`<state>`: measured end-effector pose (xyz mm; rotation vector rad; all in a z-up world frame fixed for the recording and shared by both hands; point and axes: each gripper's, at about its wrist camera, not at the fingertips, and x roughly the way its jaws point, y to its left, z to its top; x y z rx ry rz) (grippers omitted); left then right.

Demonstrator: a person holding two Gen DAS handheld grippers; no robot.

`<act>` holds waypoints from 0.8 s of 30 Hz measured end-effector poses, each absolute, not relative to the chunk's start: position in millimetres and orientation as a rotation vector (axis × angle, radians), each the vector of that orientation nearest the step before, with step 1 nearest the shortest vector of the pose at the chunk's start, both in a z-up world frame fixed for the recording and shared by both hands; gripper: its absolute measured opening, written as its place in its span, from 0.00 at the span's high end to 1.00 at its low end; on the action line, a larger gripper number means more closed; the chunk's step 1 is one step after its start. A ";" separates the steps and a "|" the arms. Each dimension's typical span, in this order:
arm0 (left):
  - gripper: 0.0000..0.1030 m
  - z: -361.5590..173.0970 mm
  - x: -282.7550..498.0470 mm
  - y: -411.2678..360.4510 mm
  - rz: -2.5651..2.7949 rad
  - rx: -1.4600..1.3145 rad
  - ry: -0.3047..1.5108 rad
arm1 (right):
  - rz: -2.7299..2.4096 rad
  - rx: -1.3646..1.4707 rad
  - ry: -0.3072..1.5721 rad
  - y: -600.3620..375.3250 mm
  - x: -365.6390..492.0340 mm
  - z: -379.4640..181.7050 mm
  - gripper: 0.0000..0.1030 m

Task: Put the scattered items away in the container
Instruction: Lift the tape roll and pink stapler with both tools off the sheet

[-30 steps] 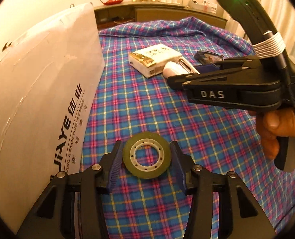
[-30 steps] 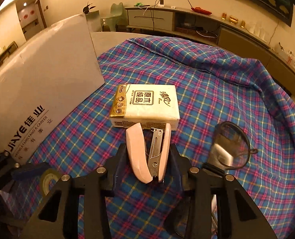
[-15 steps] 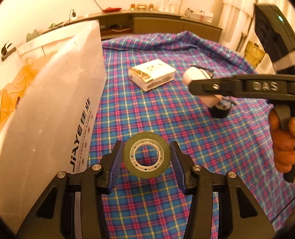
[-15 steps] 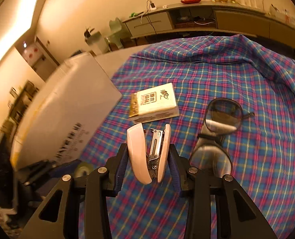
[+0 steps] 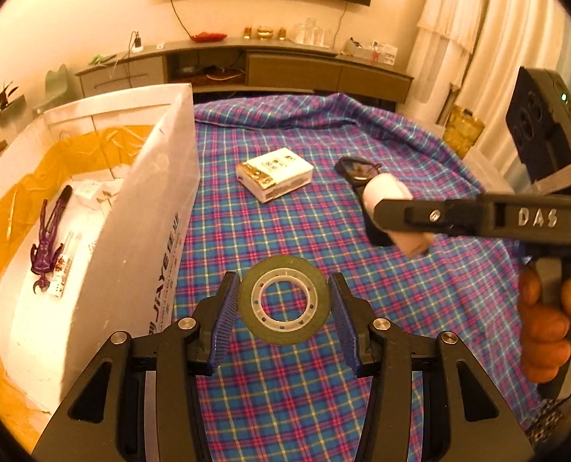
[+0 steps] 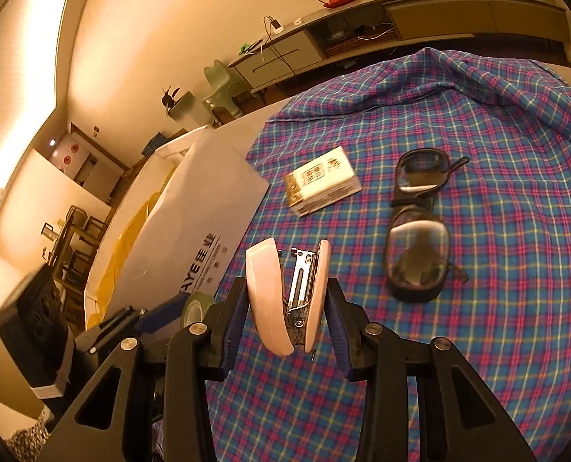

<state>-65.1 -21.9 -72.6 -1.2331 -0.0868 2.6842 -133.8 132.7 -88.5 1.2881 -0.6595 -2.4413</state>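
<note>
Left wrist view, nearest first: my left gripper (image 5: pixel 284 308) has its blue pads closed against the two sides of a roll of tape (image 5: pixel 284 299), which hangs between them above the plaid cloth (image 5: pixel 285 385). Just to the left stands the white box (image 5: pixel 139 238), its near wall printed with dark lettering and its inside lined with yellow plastic; a purple toy figure (image 5: pixel 46 250) and a pen-like tube lie on its floor. Off to the right, my right gripper (image 5: pixel 401 215) crosses the picture sideways, with my hand (image 5: pixel 547 327) on its grip. Farther out on the cloth lies a pack of tissues (image 5: pixel 273 174), and beside it a pair of goggles (image 5: pixel 356 167), partly hidden behind the right gripper.

From the right wrist, my right gripper (image 6: pixel 285 300) is clamped on a pink stapler (image 6: pixel 285 296), held upright with its mouth gaping and the metal magazine showing. The stapler is off the cloth. Beyond it, the goggles (image 6: pixel 418 231) lie to the right, the tissues (image 6: pixel 324 181) straight ahead, and the box (image 6: pixel 208 208) to the left, with the tape (image 6: pixel 197 306) visible low beside it.
</note>
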 end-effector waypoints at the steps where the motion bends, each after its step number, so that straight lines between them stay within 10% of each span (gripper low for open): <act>1: 0.52 -69.8 -62.9 -23.2 2.687 -1.225 -0.093 | -2.443 1.287 -0.657 130.1 -131.7 -87.3 0.60; 24: 0.52 -17.6 -19.3 -42.7 2.748 -1.081 -0.131 | -2.480 1.184 -0.625 82.4 -91.3 -48.7 0.60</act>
